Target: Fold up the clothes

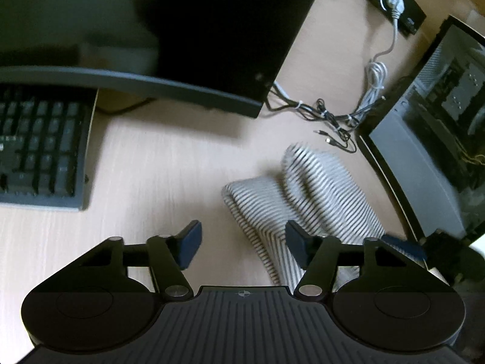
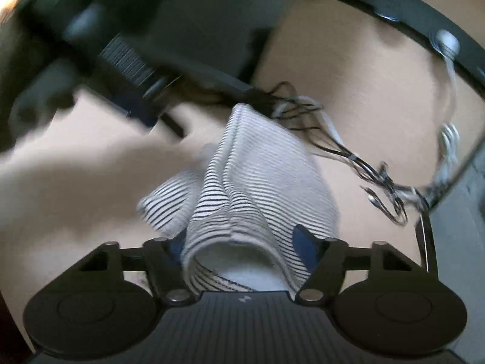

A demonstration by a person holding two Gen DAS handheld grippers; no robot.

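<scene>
Pale wood-grain laminate covers the desk [image 1: 169, 163] that fills the left wrist view. The left gripper [image 1: 242, 244] hangs above it with its two fingers spread wide, nothing between them; their pads [image 1: 191, 242] are flat, dark blue and matte, set on black angular linkages. The striped garment [image 1: 306, 191], soft knit cloth in thin dark and off-white bands, lies bunched on the desk ahead and to the right, one rounded fold pointing left and a blurred hump rising behind it. Its near edge runs under the gripper's right-hand finger. A black keyboard [image 1: 39, 148] with blocky keys sits at far left, and a dark, glossy monitor [image 1: 194, 36] with a curved lower bezel stands behind it. A tangle of thin black and white cables [image 1: 336, 115] lies beyond the cloth, and a grey computer case [image 1: 430, 139] with a see-through side panel stands at right.

In the right wrist view, the right gripper [image 2: 245, 247] has the same garment [image 2: 257, 182] bulging between its fingers, a thick rounded roll of ribbed stripes with a plain white inner face showing near the gripper body. The fingers stand well apart and the cloth fills the gap; whether they are pinching it I cannot tell. The garment stretches forward in a tapering ridge over the desk [image 2: 348, 60]. The cables [image 2: 357, 157] lie just right of it, smeared by motion, and the blurred dark shapes at upper left cannot be made out.
</scene>
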